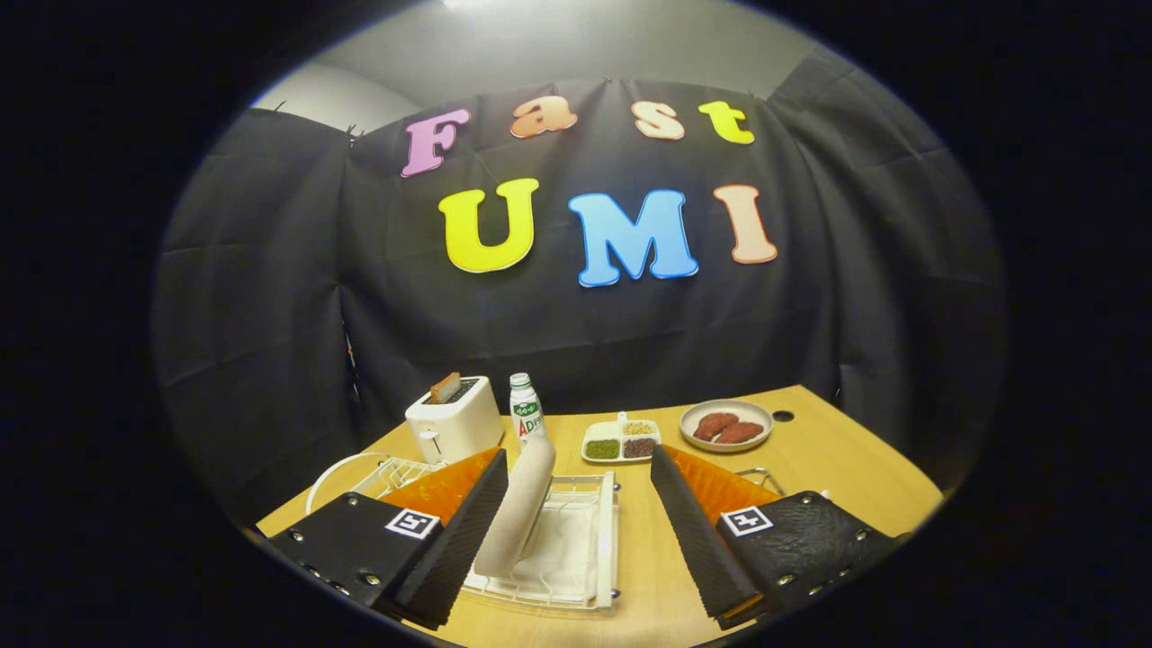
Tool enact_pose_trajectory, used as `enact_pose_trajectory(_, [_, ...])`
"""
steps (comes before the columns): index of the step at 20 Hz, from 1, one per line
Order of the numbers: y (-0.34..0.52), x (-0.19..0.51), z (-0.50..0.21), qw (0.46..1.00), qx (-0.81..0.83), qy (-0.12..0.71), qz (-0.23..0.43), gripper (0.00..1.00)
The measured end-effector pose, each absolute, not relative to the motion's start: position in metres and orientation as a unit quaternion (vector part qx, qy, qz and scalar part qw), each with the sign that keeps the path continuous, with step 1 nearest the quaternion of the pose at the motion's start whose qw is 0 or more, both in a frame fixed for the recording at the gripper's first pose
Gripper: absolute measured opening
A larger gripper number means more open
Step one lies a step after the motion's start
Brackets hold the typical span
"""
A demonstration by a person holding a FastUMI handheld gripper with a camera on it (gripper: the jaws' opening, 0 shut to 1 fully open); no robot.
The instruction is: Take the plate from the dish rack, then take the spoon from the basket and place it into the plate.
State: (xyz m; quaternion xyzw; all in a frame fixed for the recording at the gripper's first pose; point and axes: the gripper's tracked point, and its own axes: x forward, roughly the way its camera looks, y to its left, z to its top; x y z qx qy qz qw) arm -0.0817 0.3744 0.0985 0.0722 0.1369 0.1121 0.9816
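Approaching the plate, which stands on edge in the dish rack against the left finger: the gripper is spread wide, grasping nothing. Shift left to centre the rim between both fingers, then close and lift straight up.

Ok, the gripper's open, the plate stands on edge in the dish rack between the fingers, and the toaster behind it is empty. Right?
Not quite: the toaster isn't empty; the gripper view shows a slice of toast sticking out of its slot. The rest holds: gripper open, plate on edge in the dish rack between the fingers.
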Motion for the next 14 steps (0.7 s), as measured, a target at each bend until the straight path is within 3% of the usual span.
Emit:
enact_pose_trajectory(8, [0.42,-0.045,0.021,0.946,0.146,0.269,0.109,0.94])
enact_pose_trajectory(11, [0.431,-0.037,0.006,0.934,0.156,0.303,0.11,0.81])
enact_pose_trajectory(12, [0.435,-0.036,0.003,0.931,0.16,0.307,0.113,0.81])
enact_pose_trajectory(14, [0.443,-0.035,0.005,0.928,0.167,0.31,0.118,0.69])
